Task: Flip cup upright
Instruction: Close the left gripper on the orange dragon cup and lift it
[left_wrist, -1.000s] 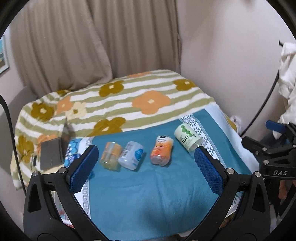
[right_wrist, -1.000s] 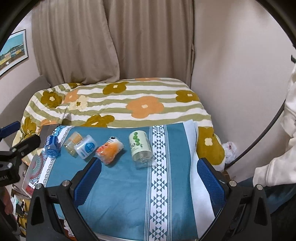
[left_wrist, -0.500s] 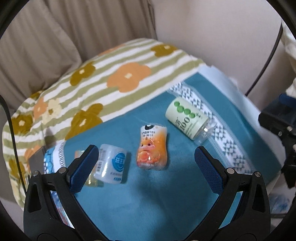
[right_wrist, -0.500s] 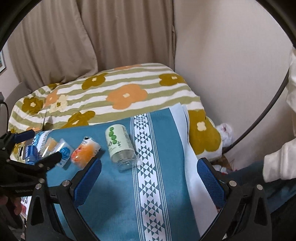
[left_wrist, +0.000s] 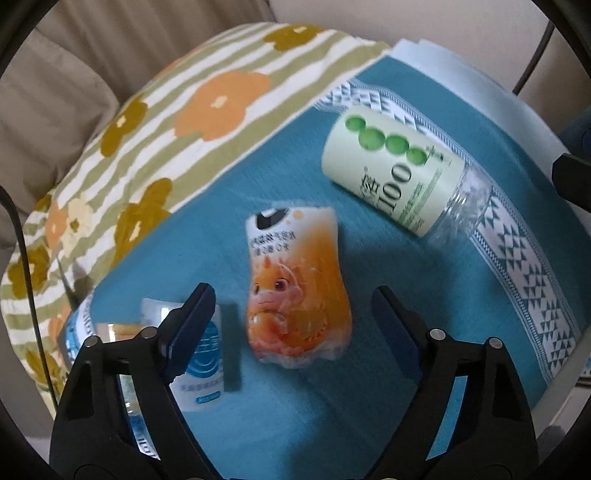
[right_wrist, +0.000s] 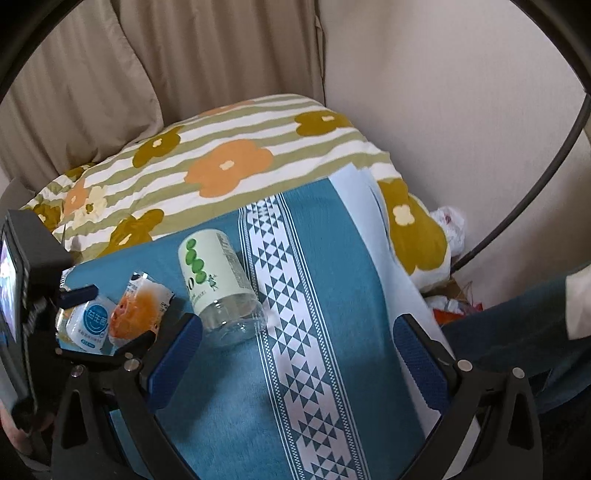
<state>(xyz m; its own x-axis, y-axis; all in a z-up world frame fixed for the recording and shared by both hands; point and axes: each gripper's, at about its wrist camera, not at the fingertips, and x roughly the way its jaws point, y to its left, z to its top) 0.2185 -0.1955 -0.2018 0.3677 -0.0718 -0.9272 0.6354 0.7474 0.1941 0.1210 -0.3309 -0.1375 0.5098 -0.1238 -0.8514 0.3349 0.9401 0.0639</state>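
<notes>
Several small cups lie on their sides in a row on a teal cloth (left_wrist: 332, 413). An orange dragon-print cup (left_wrist: 295, 291) lies just ahead of my open left gripper (left_wrist: 293, 310), between its fingers in view. A white cup with a blue label (left_wrist: 203, 362) lies partly behind the left finger. A larger green-dotted "100" cup (left_wrist: 395, 173) lies at the upper right. In the right wrist view the green cup (right_wrist: 218, 280) lies left of my open, empty right gripper (right_wrist: 295, 350), with the orange cup (right_wrist: 138, 314) and the blue-label cup (right_wrist: 90, 325) further left.
The teal cloth (right_wrist: 332, 258) has a white triangle-pattern band (right_wrist: 295, 314) and covers a floral striped blanket (right_wrist: 229, 162). The left gripper's body (right_wrist: 22, 295) stands at the left edge of the right wrist view. Curtains and a wall stand behind.
My left gripper has moved down and forward, so the orange cup now sits between its fingers. My right gripper has moved closer to the green cup and the cloth.
</notes>
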